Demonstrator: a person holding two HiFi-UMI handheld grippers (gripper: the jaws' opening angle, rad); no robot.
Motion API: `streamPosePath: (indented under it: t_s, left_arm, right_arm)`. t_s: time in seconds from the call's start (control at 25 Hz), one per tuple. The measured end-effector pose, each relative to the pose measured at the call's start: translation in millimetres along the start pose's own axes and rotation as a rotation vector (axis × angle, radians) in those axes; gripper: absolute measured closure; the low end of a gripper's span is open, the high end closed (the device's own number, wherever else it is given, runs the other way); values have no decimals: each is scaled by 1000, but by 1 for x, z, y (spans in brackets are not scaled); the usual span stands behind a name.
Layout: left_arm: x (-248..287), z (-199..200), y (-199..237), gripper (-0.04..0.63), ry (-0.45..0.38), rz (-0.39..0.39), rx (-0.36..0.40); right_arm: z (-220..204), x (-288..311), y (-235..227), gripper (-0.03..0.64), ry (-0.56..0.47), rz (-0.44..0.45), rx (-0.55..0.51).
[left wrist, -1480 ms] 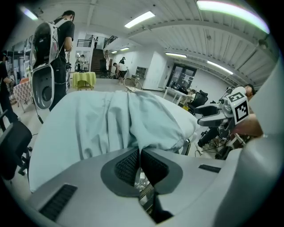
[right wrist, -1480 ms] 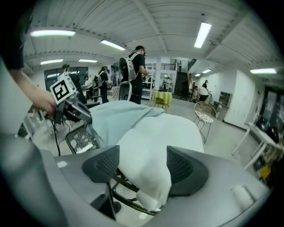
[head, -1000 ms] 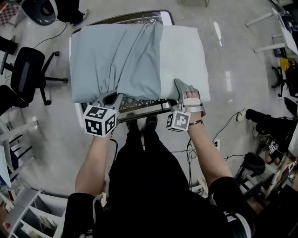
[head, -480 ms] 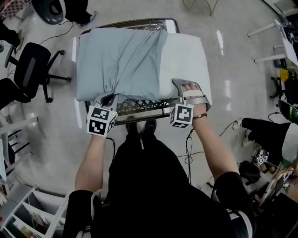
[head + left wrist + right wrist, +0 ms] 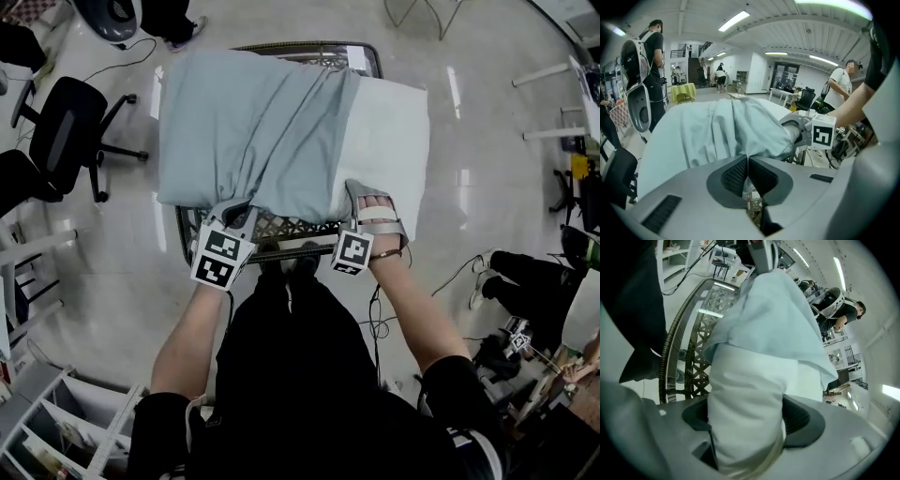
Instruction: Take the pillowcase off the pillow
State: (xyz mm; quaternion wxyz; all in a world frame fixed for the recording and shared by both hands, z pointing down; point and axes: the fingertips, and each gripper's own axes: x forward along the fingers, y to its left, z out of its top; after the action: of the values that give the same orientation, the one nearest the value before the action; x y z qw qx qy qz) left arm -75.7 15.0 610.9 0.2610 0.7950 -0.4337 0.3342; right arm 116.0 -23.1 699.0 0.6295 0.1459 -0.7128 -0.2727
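Above wire rack (image 5: 281, 228), left jaws pinch bunched grey pillowcase (image 5: 244, 122); right jaws, just widened, squeeze bared pillow (image 5: 389, 141).

Jaws of the right hand-held gripper (image 5: 746, 420) have just been opening (pillow (image 5: 396, 141) corner between them).

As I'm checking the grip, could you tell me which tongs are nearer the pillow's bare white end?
Right. The right tongs, jaws just opened wider, grip the white corner of the pillow; the left tongs pinch the pillowcase hem farther left.
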Motion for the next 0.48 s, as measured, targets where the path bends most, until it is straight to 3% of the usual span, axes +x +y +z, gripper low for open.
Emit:
streamPosePath:
  t_s: [0.12,0.2,0.48]
  left_arm:
    - [9,-9,0,588,-41,-1,-3]
    - [13,-8,1,588,-75,1,10]
    - [21,-3,0,588,-123,-18,22]
  right_arm:
    - [3,18,10,138,22,-85,5]
    - [4,19,8,141,28,-111,22]
    - [3,27,8,143,59,-24,-1]
